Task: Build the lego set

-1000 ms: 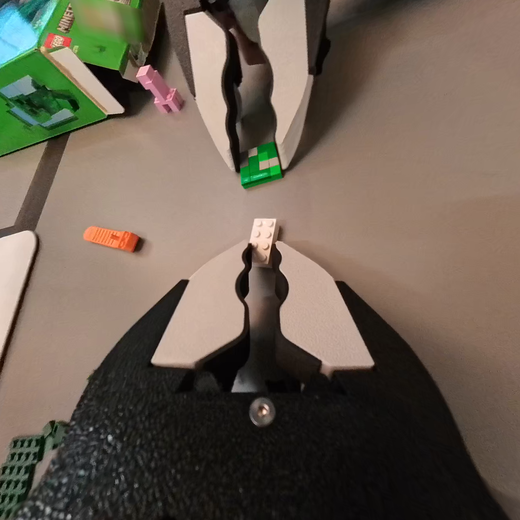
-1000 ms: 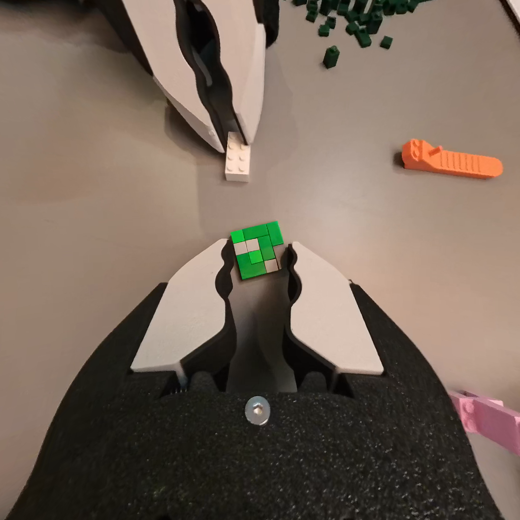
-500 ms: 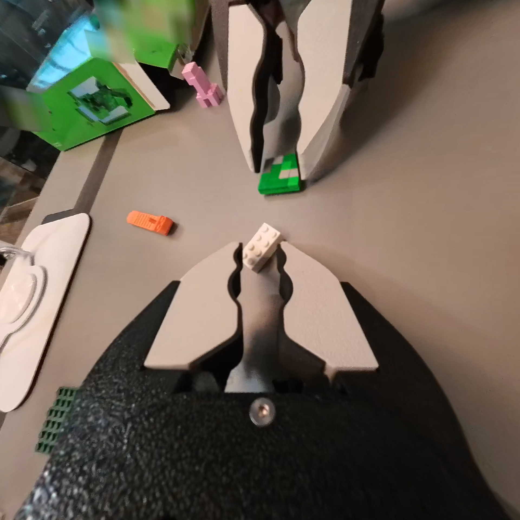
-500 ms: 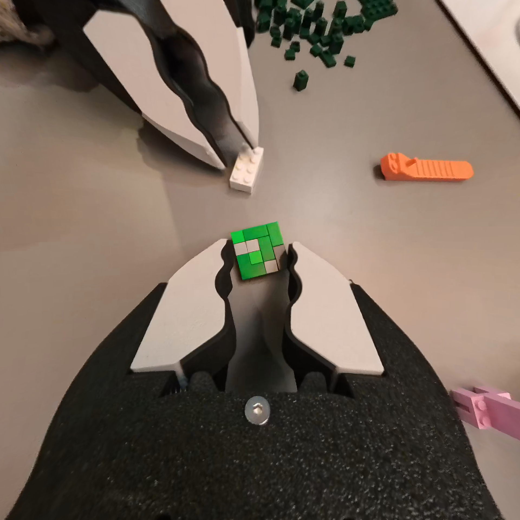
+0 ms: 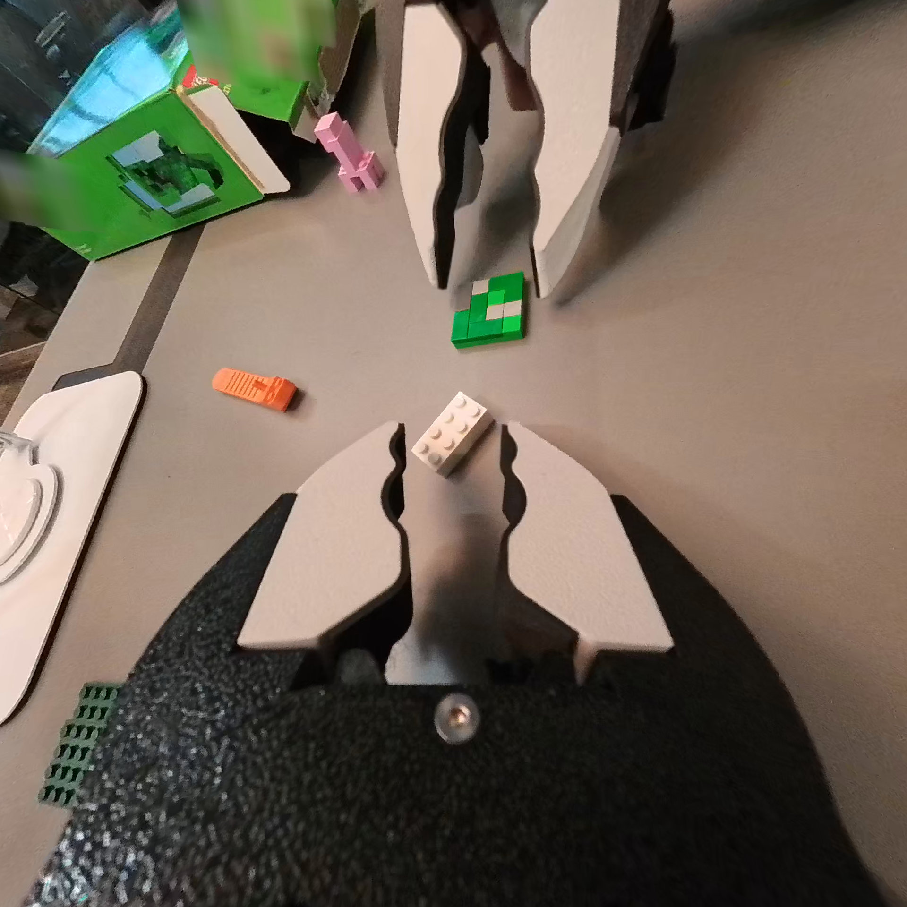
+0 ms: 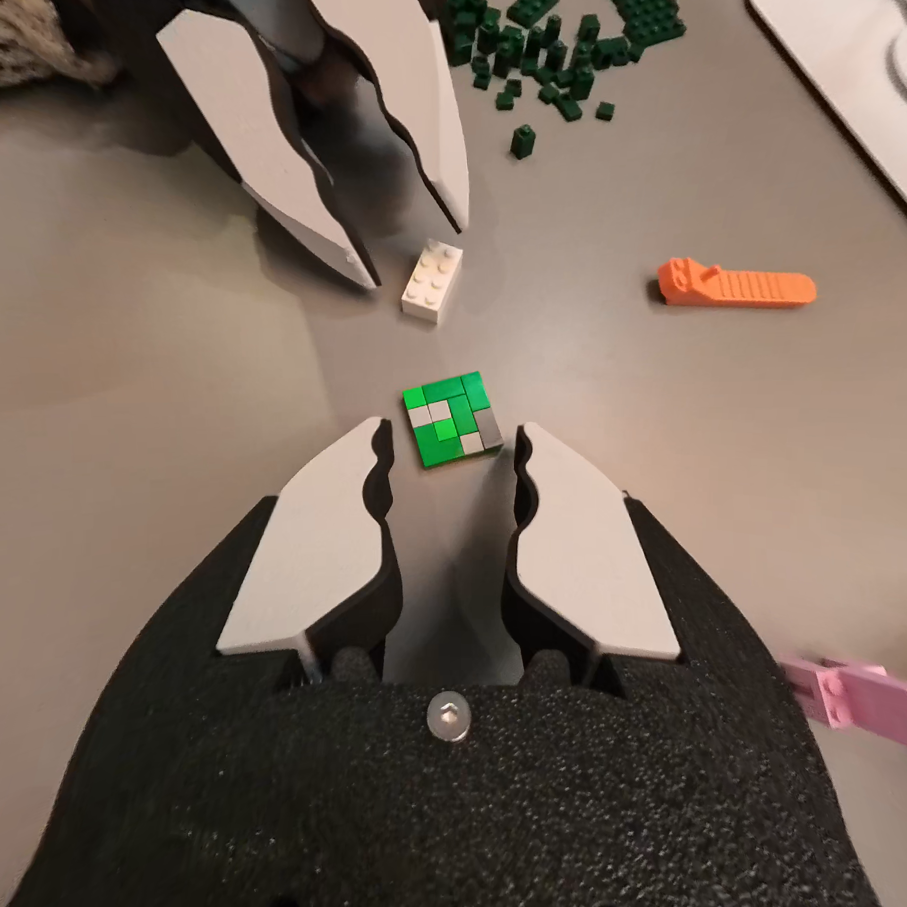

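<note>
A white two-by-four brick (image 5: 452,434) lies loose on the grey table between the tips of my open left gripper (image 5: 454,432); it also shows in the right wrist view (image 6: 432,280). A flat square tile of green and grey pieces (image 6: 452,420) lies on the table just ahead of my open right gripper (image 6: 454,432), which touches nothing. The tile also shows in the left wrist view (image 5: 490,311), under the right gripper's tips. The two grippers face each other.
An orange brick separator (image 5: 255,388) (image 6: 736,290) lies to the side. A pink figure (image 5: 349,153) and a green box (image 5: 147,176) stand behind. A pile of dark green bricks (image 6: 545,64) lies behind the left gripper, and a white board (image 5: 54,491) lies at the table's edge. My right fingertips sit around 7 cm from my left ones.
Both grippers opened. The left one let go of the white brick, which now lies turned askew on the table. The right one released the green tile and drew back a little.
</note>
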Motion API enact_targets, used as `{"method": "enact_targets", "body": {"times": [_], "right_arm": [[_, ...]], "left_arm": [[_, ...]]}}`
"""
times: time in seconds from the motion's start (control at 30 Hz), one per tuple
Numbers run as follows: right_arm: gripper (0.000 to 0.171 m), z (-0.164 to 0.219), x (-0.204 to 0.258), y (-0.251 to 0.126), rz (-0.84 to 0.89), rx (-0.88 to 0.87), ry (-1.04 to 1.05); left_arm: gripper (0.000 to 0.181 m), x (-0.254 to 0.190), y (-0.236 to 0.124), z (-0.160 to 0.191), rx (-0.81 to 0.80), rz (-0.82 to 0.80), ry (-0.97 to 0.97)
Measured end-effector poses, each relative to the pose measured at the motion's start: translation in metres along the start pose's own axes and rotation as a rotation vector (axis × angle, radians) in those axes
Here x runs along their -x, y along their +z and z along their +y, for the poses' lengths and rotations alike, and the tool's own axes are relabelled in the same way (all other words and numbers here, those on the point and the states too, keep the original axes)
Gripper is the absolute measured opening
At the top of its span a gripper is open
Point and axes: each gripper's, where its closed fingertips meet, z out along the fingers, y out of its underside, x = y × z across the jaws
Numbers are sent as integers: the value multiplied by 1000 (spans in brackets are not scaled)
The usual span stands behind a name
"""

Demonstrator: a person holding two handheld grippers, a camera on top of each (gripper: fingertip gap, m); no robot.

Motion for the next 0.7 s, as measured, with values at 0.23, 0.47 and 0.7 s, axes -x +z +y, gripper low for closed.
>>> {"method": "enact_targets", "body": {"times": [0.23,0.47,0.7], "right_arm": [[48,7,9,-1,-87,41,43],[46,0,42,-8,-240,22,96],[41,-8,33,-9,-186,-23,87]], "left_arm": [[46,1,-1,1,-2,12,-20],[46,1,-1,1,1,17,-27],[45,1,-1,1,2,20,-27]]}}
